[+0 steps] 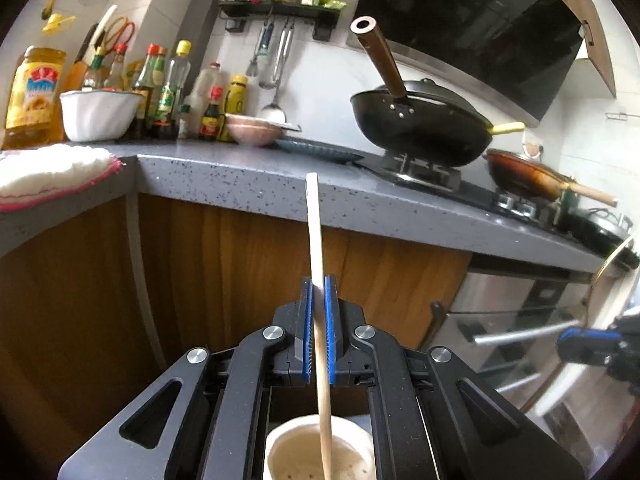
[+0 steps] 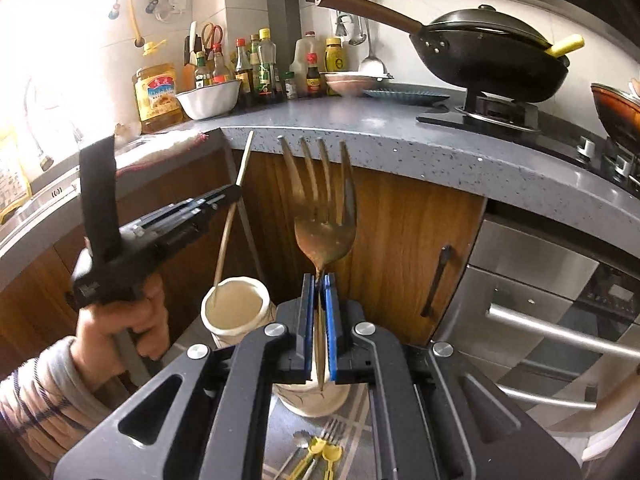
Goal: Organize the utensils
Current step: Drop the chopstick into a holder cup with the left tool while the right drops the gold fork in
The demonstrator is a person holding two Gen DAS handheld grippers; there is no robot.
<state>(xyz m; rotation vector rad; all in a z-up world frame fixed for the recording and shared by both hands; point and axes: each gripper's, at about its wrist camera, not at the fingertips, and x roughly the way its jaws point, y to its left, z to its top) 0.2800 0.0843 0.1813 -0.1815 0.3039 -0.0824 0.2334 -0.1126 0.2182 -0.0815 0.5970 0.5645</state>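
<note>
My left gripper (image 1: 319,286) is shut on a pale wooden chopstick (image 1: 316,232). The stick stands nearly upright, with its lower end inside a cream ceramic utensil holder (image 1: 280,450) below the gripper. In the right wrist view the left gripper (image 2: 228,196) holds the same chopstick (image 2: 228,232) above the holder (image 2: 236,308). My right gripper (image 2: 319,284) is shut on the neck of a brass-coloured metal fork (image 2: 324,204), tines up, over a second cream cup (image 2: 312,400). The right gripper (image 1: 588,346) shows at the far right of the left wrist view.
Small forks and yellow-handled utensils (image 2: 316,452) lie on a checked cloth below. A grey countertop (image 2: 400,140) with a wooden cabinet front lies ahead. It carries a black wok (image 2: 496,64) on the stove, bottles, a white bowl (image 2: 208,98) and a plate. A steel oven (image 2: 552,304) is at right.
</note>
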